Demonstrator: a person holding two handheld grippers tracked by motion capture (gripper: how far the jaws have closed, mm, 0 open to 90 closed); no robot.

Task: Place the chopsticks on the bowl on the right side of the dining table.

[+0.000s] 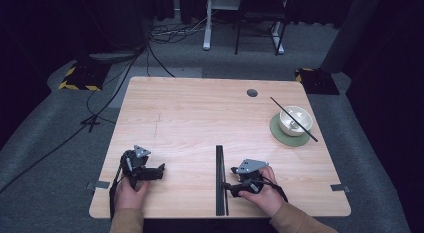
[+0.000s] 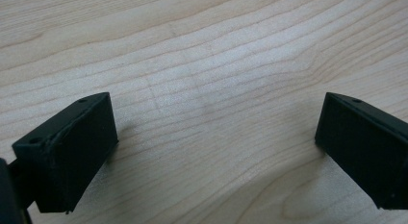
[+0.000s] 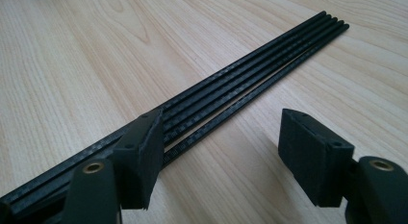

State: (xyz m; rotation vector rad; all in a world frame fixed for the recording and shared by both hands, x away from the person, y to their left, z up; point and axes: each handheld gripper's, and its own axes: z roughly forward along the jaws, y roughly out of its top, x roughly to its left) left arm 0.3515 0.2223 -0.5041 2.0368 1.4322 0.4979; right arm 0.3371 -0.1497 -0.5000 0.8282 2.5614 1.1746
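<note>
Several thin black carbon-fibre rods [image 1: 220,180] lie side by side near the table's front edge, running away from the person. In the right gripper view the rods [image 3: 250,70] pass under the left jaw, and the nearest one lies slightly apart from the others. My right gripper [image 1: 229,179] [image 3: 223,152] is open just right of the rods, low over the wood, with nothing pinched. My left gripper [image 1: 161,170] [image 2: 216,137] is open over bare wood at the front left. One more black rod [image 1: 295,119] rests across a white bowl [image 1: 300,115].
The bowl stands on a green round mat [image 1: 280,135] at the right of the table [image 1: 200,113]. A dark cable hole [image 1: 252,93] sits near the far edge. Cables and a desk frame are on the floor behind.
</note>
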